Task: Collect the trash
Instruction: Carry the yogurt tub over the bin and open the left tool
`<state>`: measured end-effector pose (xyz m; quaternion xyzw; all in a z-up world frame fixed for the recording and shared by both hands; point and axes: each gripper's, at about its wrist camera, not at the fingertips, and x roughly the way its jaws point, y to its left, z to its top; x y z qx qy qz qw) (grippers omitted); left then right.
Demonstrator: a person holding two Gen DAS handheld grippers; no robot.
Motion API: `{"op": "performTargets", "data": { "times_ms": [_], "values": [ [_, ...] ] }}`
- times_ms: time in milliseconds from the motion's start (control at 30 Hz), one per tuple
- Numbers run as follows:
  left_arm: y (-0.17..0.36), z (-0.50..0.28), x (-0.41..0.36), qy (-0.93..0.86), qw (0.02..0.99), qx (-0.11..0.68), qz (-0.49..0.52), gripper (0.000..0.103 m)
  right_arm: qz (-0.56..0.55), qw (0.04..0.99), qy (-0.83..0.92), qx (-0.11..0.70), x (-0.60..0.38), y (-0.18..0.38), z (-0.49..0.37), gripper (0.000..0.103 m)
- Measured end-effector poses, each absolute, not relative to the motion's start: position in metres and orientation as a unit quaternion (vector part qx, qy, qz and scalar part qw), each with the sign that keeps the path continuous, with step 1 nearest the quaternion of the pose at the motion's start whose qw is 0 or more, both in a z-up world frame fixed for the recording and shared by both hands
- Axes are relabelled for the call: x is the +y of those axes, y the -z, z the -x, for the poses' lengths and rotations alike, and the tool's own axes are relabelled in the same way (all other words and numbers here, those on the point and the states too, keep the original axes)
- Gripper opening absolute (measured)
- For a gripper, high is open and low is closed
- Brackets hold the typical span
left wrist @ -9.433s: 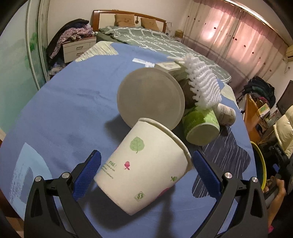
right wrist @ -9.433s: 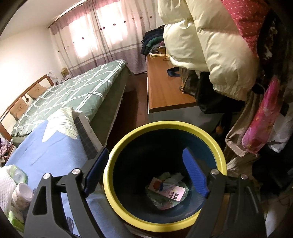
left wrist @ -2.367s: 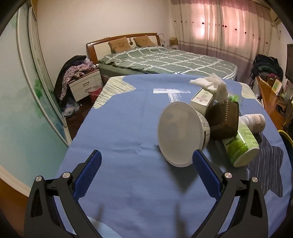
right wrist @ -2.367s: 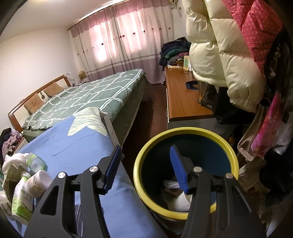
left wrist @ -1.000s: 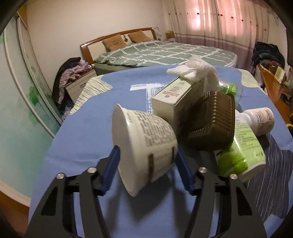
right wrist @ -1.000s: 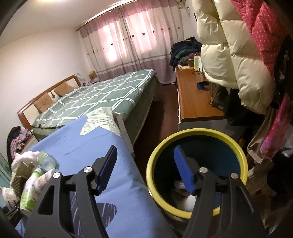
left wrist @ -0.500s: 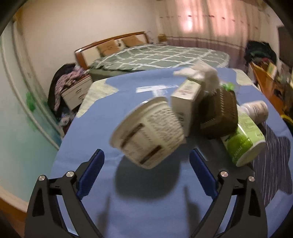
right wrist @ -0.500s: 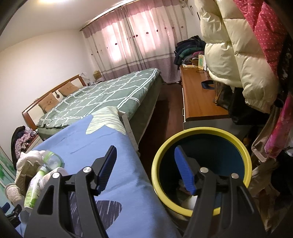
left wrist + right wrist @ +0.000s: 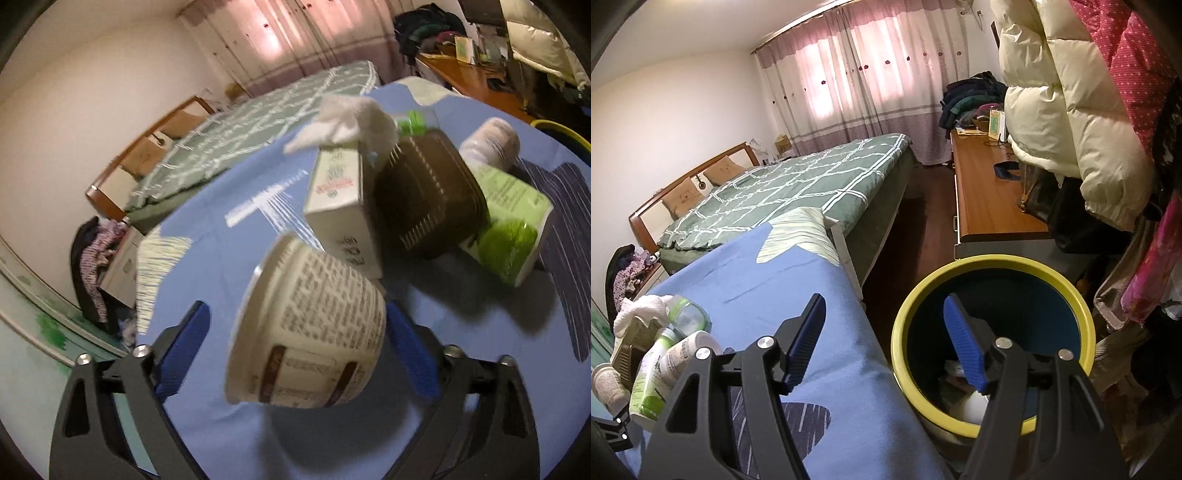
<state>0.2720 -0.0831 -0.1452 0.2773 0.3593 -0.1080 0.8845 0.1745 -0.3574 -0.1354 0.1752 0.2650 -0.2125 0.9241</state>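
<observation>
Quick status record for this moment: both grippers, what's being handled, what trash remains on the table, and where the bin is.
left gripper: jaws just closing in around the printed paper tub; left pad apart from it, so not clamped
right gripper: open, empty, over the gap between table and bin
bin: yellow-rimmed, beside the blue-covered table, trash already inside
remaining pile: white carton, brown tray, green tube, white bottle, tissue

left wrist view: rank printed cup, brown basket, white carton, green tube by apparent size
1. Printed cup, largest, though it sits nearest the camera, between the left claw's fingers, so that inflates it.
2. Brown basket.
3. White carton and green tube: look alike, both partly hidden behind the basket, so no ranking.
</observation>
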Motion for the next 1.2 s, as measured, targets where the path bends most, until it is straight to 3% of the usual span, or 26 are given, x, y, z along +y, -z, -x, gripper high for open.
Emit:
{"op": "performTargets", "data": {
  "times_ms": [33, 133, 200, 300, 767, 1200],
  "values": [
    [0.147, -0.273, -0.083, 0.112, 0.882, 0.363, -0.278, 0.072, -0.175, 0.924, 0.212, 0.266, -0.357, 0.136, -0.175, 0.063],
    [0.147, -0.274, -0.08, 0.124, 0.881, 0.369, -0.268, 0.051, -0.173, 0.925, 0.21, 0.266, -0.356, 0.136, -0.176, 0.063],
    [0.142, -0.271, -0.079, 0.129, 0.885, 0.362, -0.262, 0.051, -0.172, 0.926, 0.207, 0.266, -0.355, 0.136, -0.176, 0.063],
    [0.133, -0.264, -0.079, 0.132, 0.888, 0.353, -0.263, 0.037, -0.171, 0.926, 0.204, 0.266, -0.354, 0.137, -0.175, 0.063],
    [0.08, -0.208, -0.144, 0.198, 0.883, 0.324, -0.276, 0.037, -0.165, 0.935, 0.2, 0.243, -0.363, 0.12, -0.146, 0.063],
    [0.046, -0.177, -0.33, 0.369, 0.839, 0.284, -0.283, 0.037, -0.162, 0.922, 0.272, 0.224, -0.422, 0.111, -0.056, 0.063]
  ]
}}
